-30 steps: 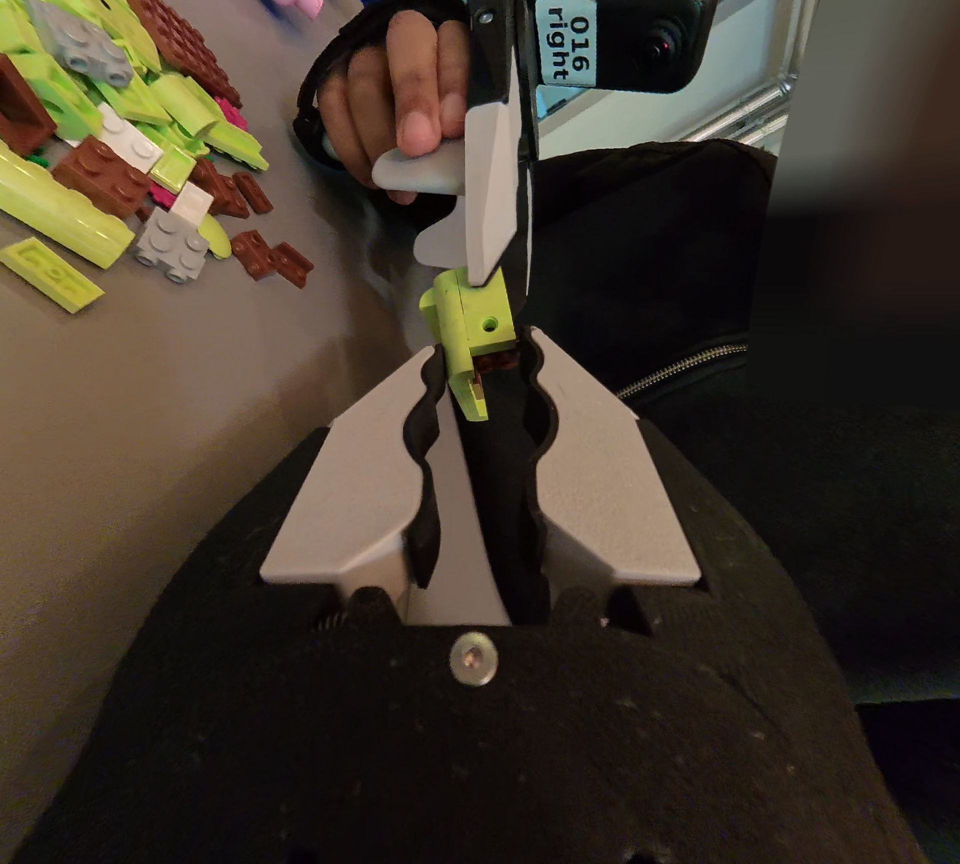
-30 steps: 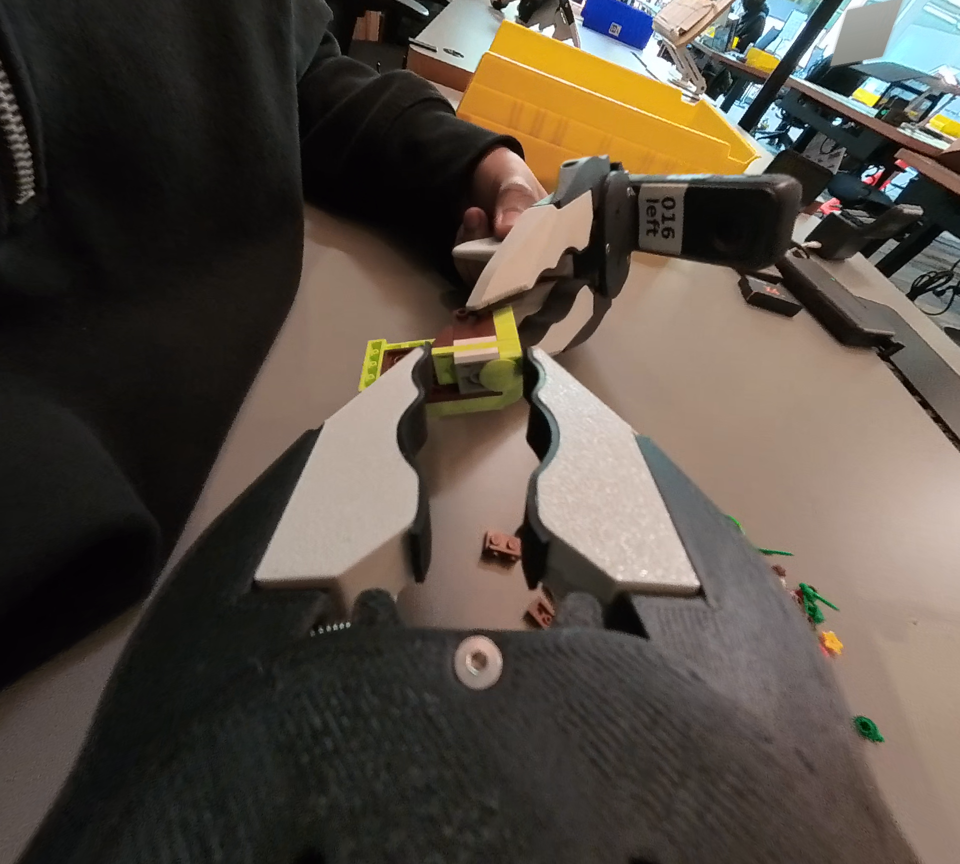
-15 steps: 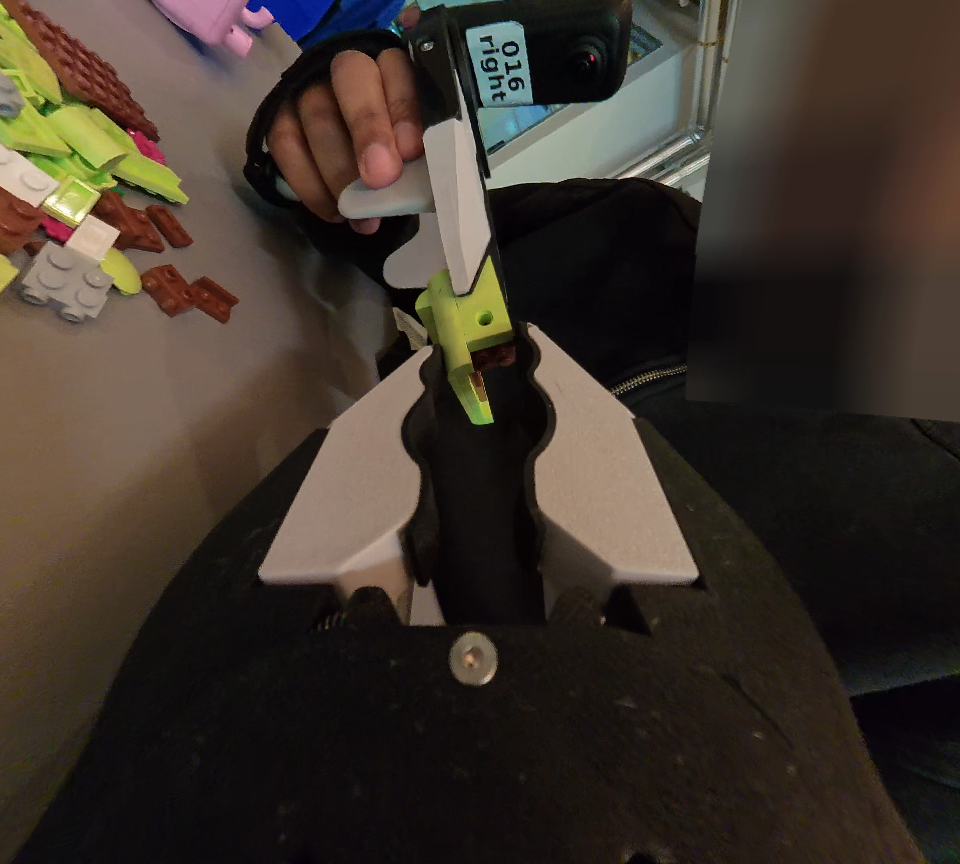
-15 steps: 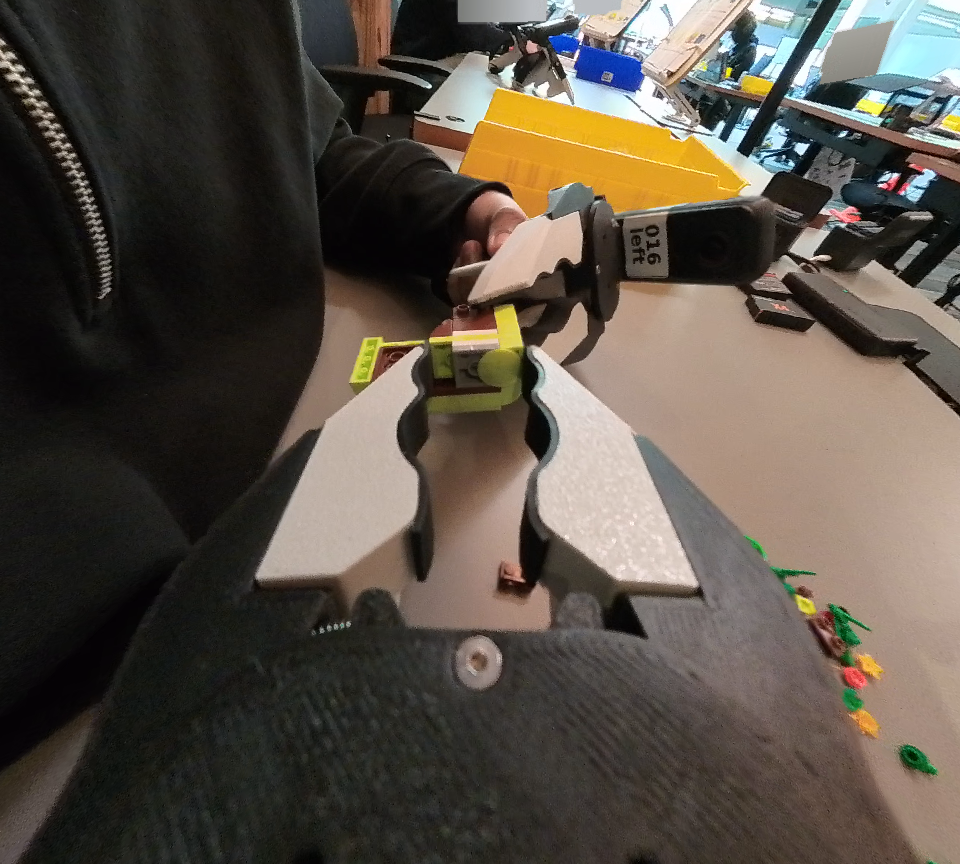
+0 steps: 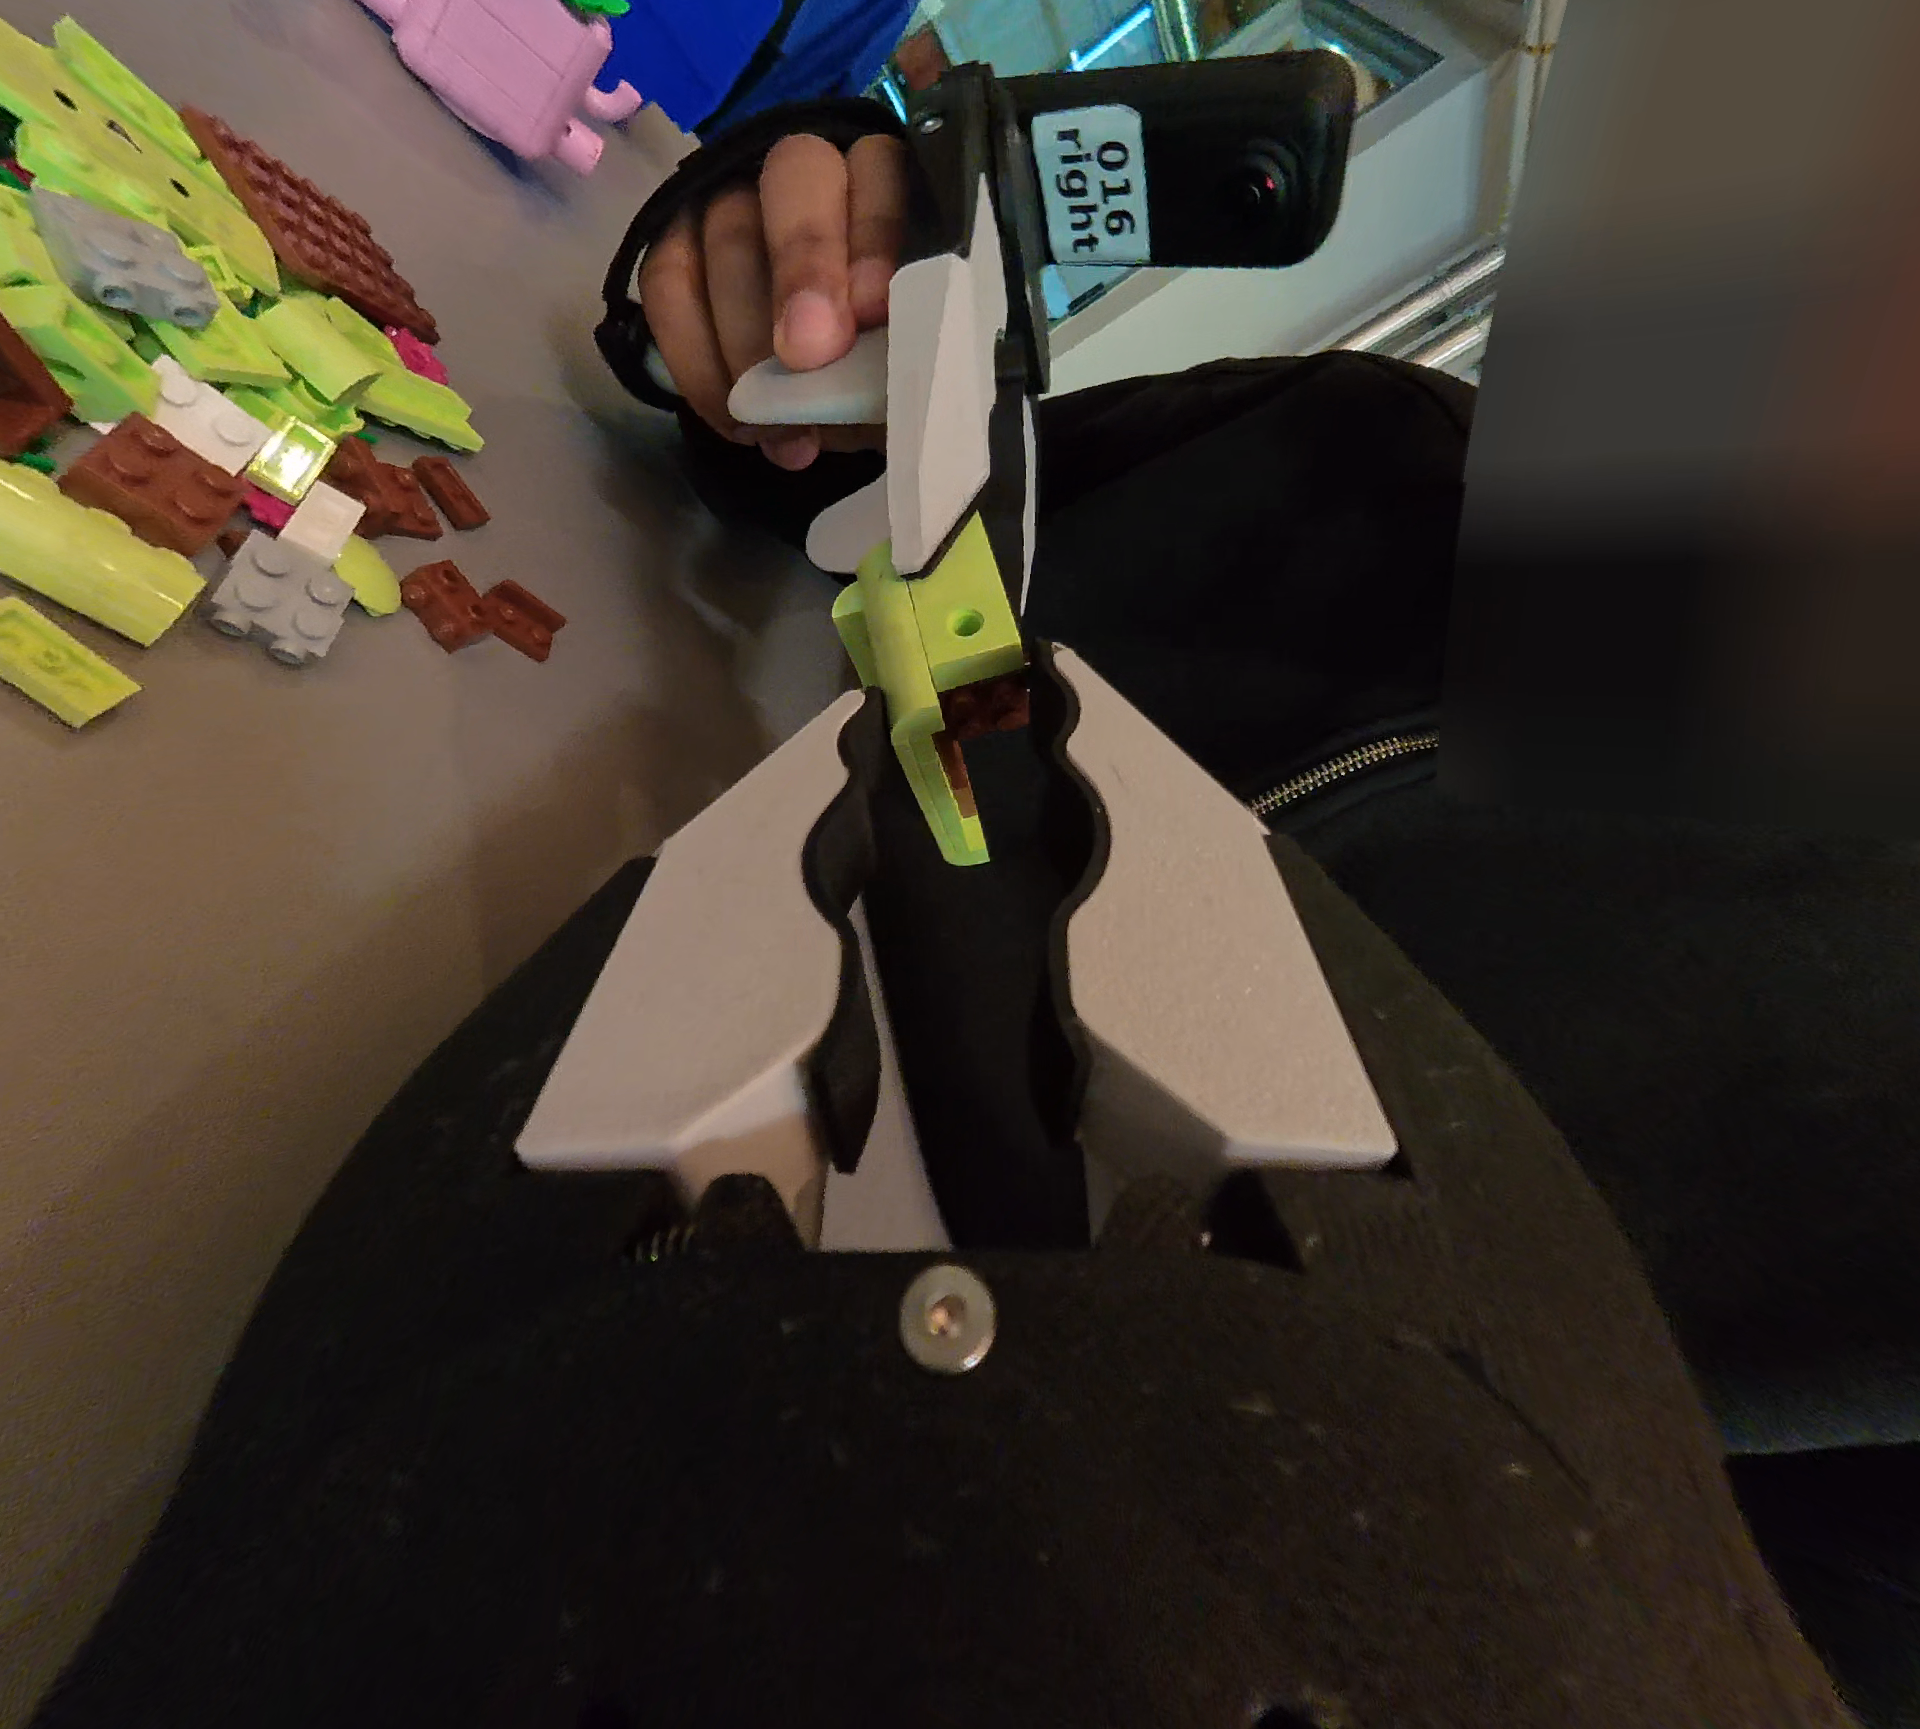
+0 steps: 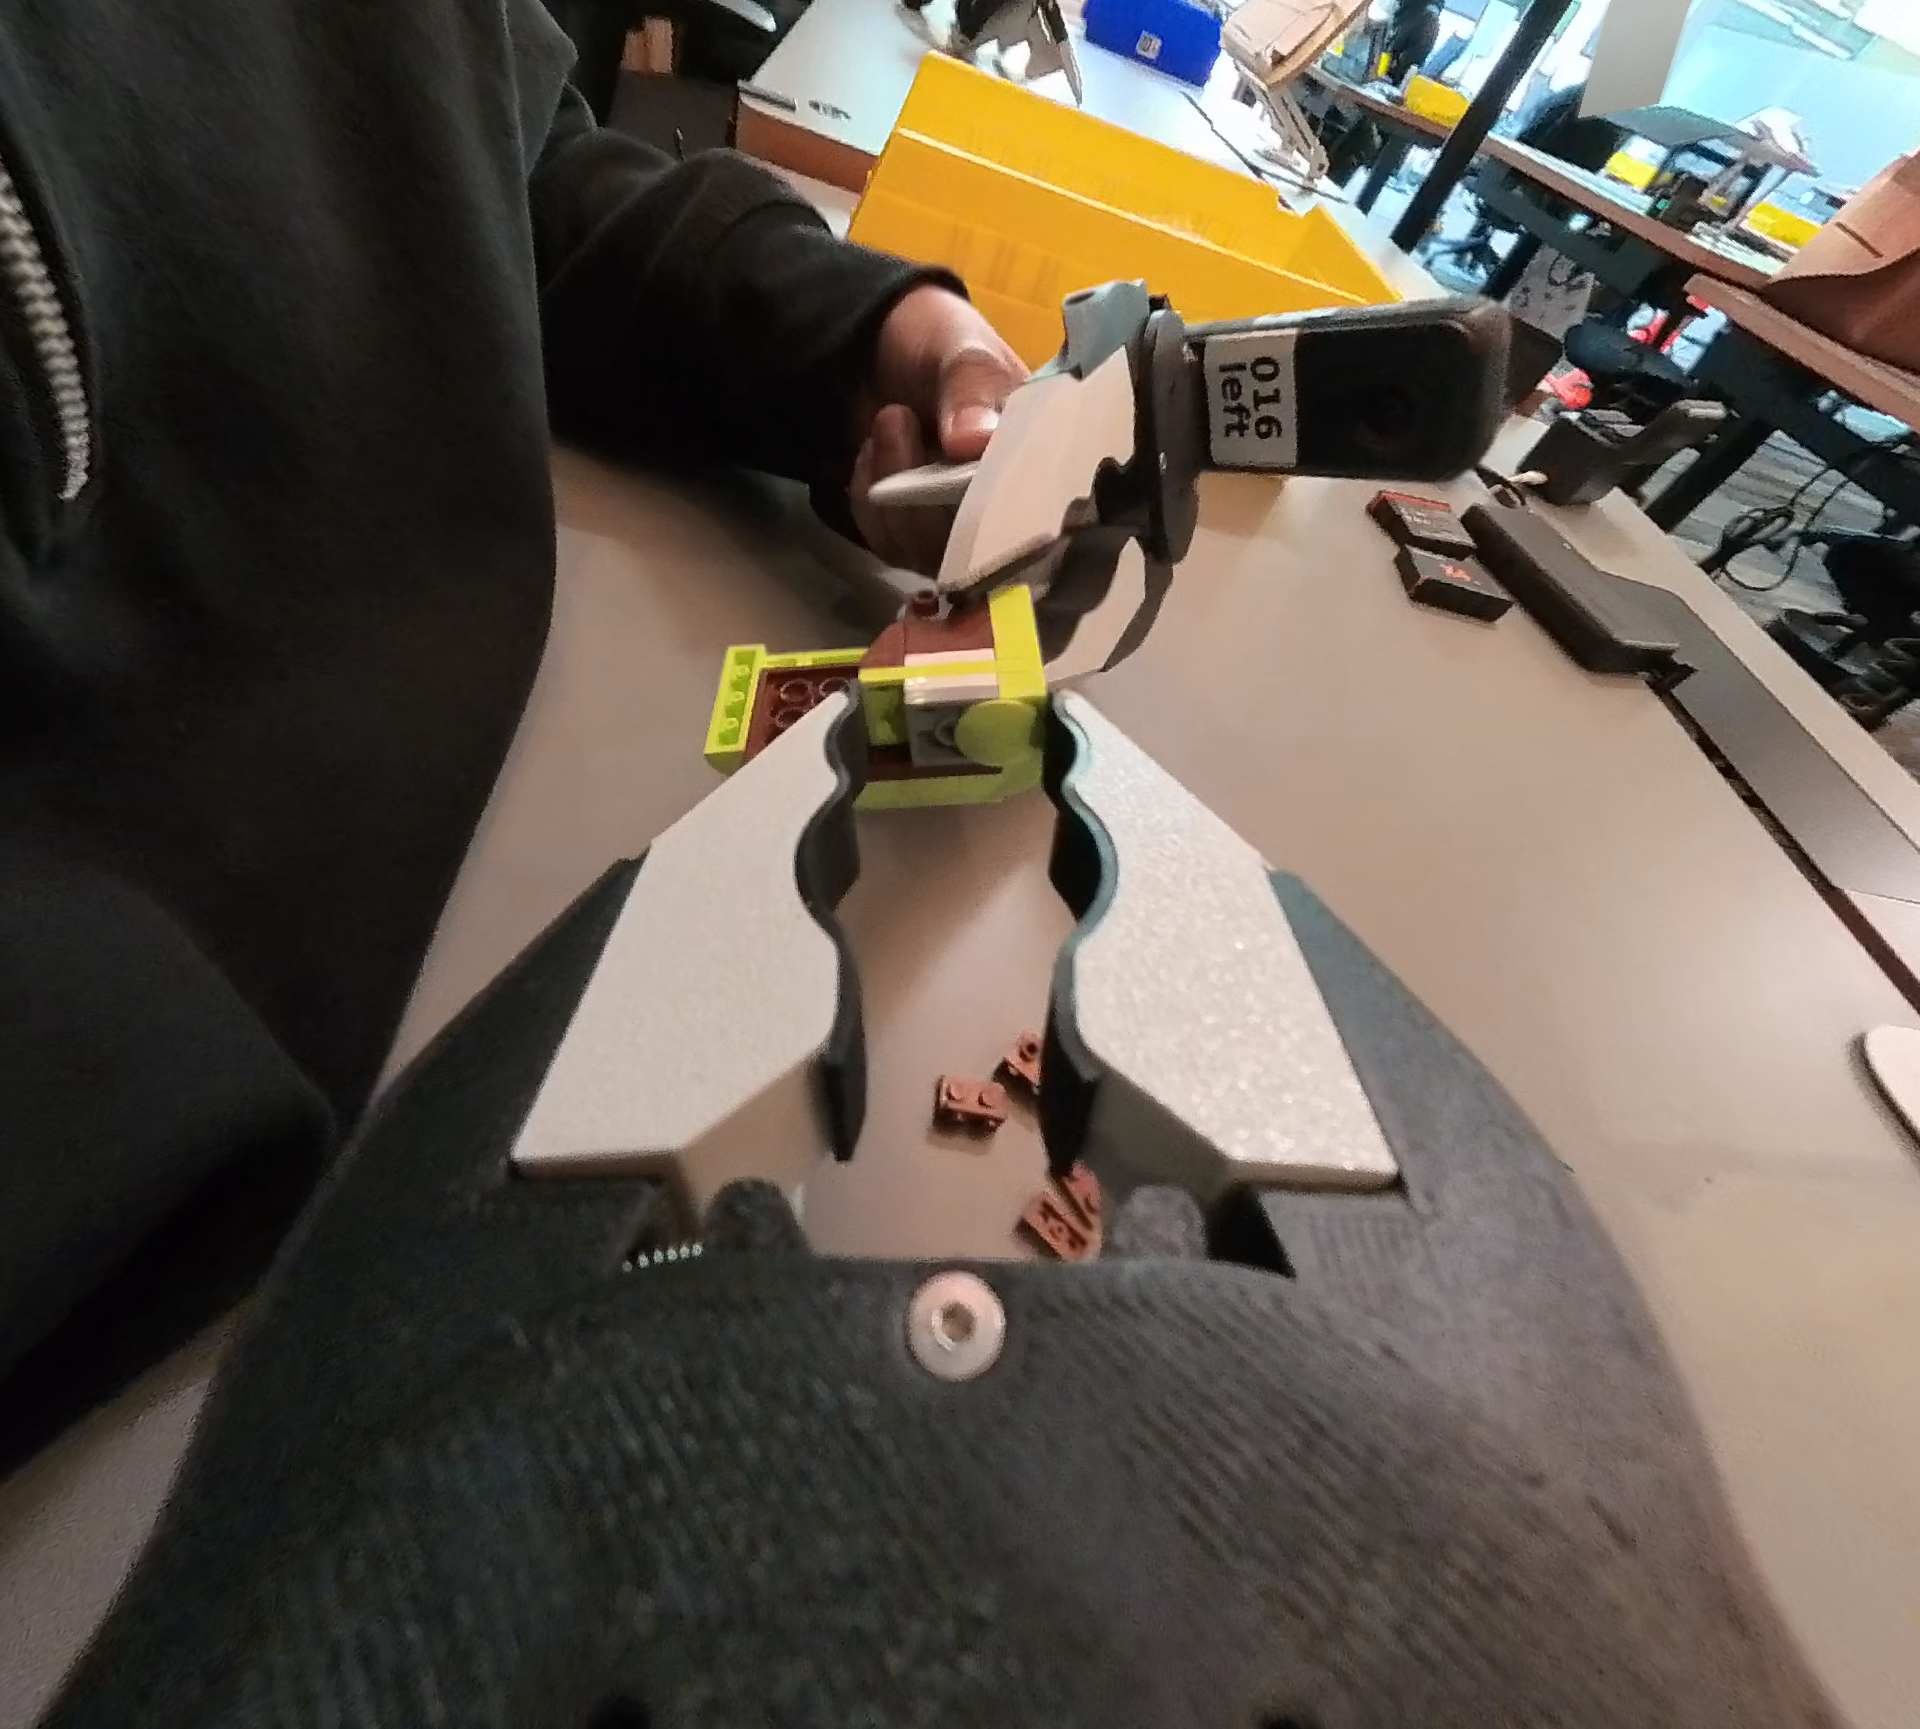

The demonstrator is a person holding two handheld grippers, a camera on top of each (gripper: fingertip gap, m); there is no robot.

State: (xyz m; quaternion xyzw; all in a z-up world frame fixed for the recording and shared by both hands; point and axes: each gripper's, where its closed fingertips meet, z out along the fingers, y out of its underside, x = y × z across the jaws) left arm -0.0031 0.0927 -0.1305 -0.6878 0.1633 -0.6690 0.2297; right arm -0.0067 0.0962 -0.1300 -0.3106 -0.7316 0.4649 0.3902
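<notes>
The right gripper (image 6: 951, 723) is pinching a small brick build (image 6: 935, 723) between its two grey tips. The build is being held up in the air, above the grey table (image 6: 1351, 848), close to a person's black jacket (image 6: 260, 329). It is made of lime green, brown, white and grey plastic bricks. It is blocky, with a round green piece on the near face. In the right wrist view its long side is running left to right, and a flat green plate with little studs is sticking out to the left, toward the jacket.

The left gripper (image 5: 956, 692) is meeting the same build from the other side. One tip is touching the top of the build, by a tiny brown stud. Its jaws are standing a little apart, and I cannot tell if they are squeezing anything. In the left wrist view the green plate of the build (image 5: 935, 671) is pointing down into the gap between the left gripper's fingers.

The fingers (image 6: 717, 952) are smooth and grey, with wavy black edges inside.

A few small brown bricks (image 6: 971, 1103) are lying on the table below the right gripper. A pile of loose bricks (image 5: 187, 391) is sitting on the far left in the left wrist view, with a pink brick pot (image 5: 488, 38) holding green leaves behind it. A yellow bin (image 6: 1091, 214) is sitting far off.
</notes>
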